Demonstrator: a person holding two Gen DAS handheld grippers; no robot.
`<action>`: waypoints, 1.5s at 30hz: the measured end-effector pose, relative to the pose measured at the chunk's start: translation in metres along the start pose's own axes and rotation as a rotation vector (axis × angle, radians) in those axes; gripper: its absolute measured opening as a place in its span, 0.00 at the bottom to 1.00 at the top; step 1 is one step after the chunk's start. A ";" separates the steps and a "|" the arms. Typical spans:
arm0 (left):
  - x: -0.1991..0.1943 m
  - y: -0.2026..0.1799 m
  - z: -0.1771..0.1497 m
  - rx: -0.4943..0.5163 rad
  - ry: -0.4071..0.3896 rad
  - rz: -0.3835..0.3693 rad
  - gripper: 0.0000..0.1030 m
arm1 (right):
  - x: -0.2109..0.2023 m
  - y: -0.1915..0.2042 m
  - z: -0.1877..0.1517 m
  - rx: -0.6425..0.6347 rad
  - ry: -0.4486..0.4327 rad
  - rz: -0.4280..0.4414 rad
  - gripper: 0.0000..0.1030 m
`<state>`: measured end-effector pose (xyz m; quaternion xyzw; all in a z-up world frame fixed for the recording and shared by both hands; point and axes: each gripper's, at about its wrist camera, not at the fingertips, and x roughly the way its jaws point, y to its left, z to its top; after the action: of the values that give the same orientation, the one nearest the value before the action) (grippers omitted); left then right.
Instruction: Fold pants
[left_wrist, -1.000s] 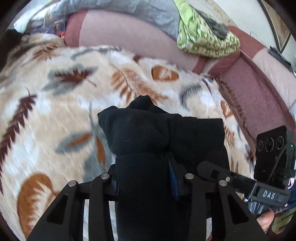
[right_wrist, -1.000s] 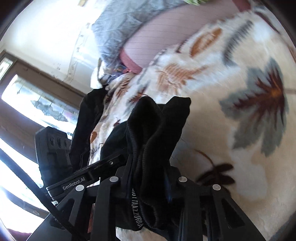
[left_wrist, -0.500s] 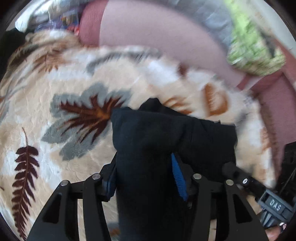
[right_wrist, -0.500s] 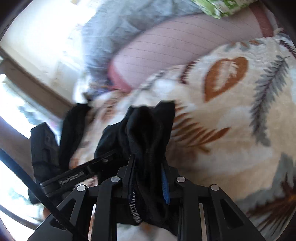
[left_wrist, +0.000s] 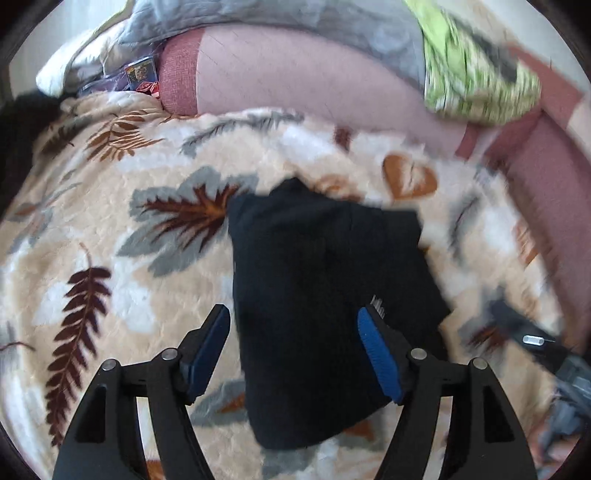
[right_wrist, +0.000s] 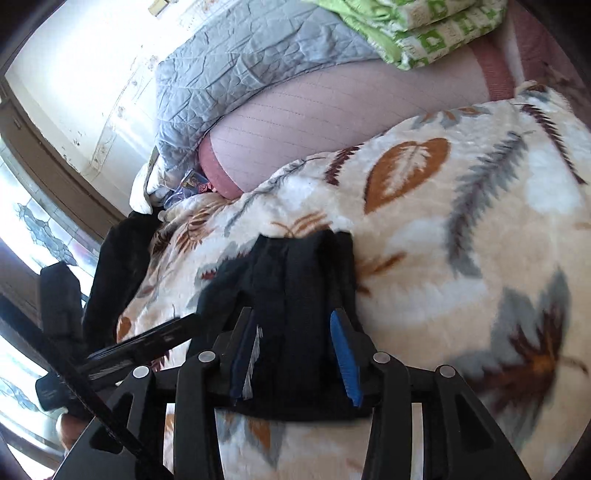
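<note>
Lying folded on a plush blanket (left_wrist: 110, 258), the black pants (left_wrist: 325, 295) form a thick, soft rectangle in the left wrist view, their matte knit swallowing most surface detail. The blanket is fluffy and cream-coloured, printed with grey, rust and maroon leaves and feathers. The left gripper (left_wrist: 293, 336) has its jaws released and spread wide, one blue ribbed pad (left_wrist: 378, 358) on each side of the bundle, neither visibly pressing the cloth. Behind the blanket runs a pink couch back (left_wrist: 295, 81) with fine ribbing, topped by a crinkled grey quilt (left_wrist: 332, 18) and a green-and-white patterned cloth (left_wrist: 476, 81), blurred on that side.

From the right wrist view, the same pants (right_wrist: 295, 280) show their edge as several rounded stacked folds, resting on the blanket (right_wrist: 461, 221). The right gripper (right_wrist: 293, 336) straddles this edge with its jaws parted; the blue ribbed pad (right_wrist: 343, 354) sits just beside the fabric, and whether it touches cannot be told. The quilted grey cover (right_wrist: 251, 59) and the green cloth (right_wrist: 424, 29) lie over the pink couch back (right_wrist: 332, 122). A window (right_wrist: 33, 236) with patterned glass glares brightly at the left.
</note>
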<state>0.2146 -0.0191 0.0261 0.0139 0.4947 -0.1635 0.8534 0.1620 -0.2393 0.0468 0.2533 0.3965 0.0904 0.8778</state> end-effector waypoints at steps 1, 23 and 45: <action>-0.003 -0.004 -0.005 0.014 -0.010 0.016 0.69 | -0.011 0.000 -0.011 -0.009 -0.014 -0.023 0.45; -0.152 -0.056 -0.124 0.113 -0.351 0.198 0.80 | -0.156 0.004 -0.114 -0.048 -0.166 -0.239 0.69; -0.186 -0.038 -0.143 0.025 -0.516 0.272 0.94 | -0.124 0.037 -0.147 -0.160 -0.052 -0.295 0.71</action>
<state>-0.0018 0.0211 0.1163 0.0485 0.2526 -0.0517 0.9650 -0.0284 -0.1974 0.0642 0.1240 0.3981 -0.0149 0.9088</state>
